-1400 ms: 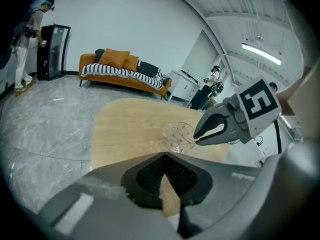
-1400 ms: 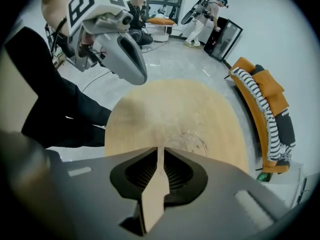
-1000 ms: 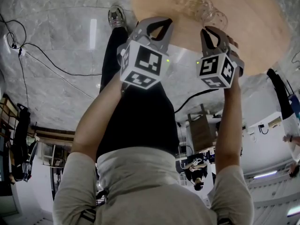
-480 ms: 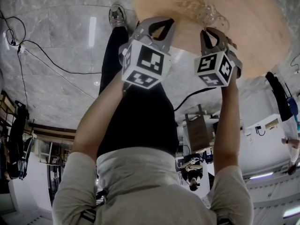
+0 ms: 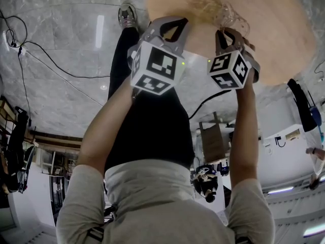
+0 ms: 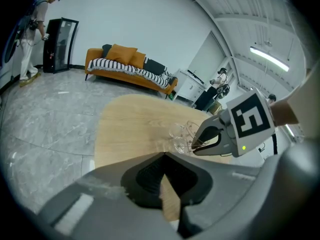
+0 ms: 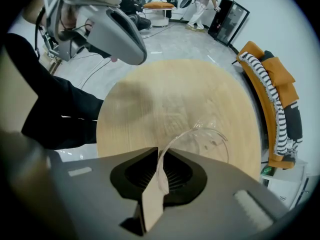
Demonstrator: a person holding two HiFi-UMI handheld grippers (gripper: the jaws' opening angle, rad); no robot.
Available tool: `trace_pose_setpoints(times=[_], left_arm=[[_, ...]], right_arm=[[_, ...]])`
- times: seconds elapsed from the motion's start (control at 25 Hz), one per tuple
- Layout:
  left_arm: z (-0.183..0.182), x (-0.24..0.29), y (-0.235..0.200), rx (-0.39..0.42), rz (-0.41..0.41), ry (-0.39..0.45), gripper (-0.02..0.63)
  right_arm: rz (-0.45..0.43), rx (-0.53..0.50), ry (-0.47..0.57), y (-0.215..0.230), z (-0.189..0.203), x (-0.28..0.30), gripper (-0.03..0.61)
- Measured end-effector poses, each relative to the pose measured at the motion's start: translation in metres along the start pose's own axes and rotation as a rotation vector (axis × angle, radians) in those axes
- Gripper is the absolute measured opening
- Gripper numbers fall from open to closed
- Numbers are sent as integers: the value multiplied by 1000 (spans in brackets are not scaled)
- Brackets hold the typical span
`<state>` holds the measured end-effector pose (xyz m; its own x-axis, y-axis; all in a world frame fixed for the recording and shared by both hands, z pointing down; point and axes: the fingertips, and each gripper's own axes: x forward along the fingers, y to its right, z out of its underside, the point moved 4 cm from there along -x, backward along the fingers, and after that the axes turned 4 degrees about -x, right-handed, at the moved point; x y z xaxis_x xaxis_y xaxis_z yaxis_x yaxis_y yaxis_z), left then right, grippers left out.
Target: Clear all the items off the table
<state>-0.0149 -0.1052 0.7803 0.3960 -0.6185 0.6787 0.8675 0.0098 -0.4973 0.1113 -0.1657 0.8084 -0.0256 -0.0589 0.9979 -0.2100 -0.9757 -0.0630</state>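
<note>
Clear cup (image 7: 209,143), barely visible, rim pinched by right gripper (image 7: 160,156); left gripper (image 6: 164,158) pressed together.

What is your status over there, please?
Right gripper shut on clear cup rim, over table. Left gripper shut, empty. No obstruction seen.

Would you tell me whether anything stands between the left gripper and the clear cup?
Nothing visible does: only bare table shows between the left gripper and the clear cup. The right gripper is clamped on the cup's rim.
</note>
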Motion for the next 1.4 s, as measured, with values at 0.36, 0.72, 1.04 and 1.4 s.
trace_pose_setpoints(times=[0.36,0.72,1.04,1.4], left_arm=[[-2,5,2,-5,11,-4,21],[4,1,-4,2,13,-19,21],[7,-1,-1,19,18,-24,21],[4,-11,4,70,15,-11,21]], right_arm=[[3,-32,-59,0,-1,5,43],[7,-67,-158,-4,-2,11,40],[-10,-24,-72,-11,-7,4,31],[52,163,179,-13,-32,-23,29]])
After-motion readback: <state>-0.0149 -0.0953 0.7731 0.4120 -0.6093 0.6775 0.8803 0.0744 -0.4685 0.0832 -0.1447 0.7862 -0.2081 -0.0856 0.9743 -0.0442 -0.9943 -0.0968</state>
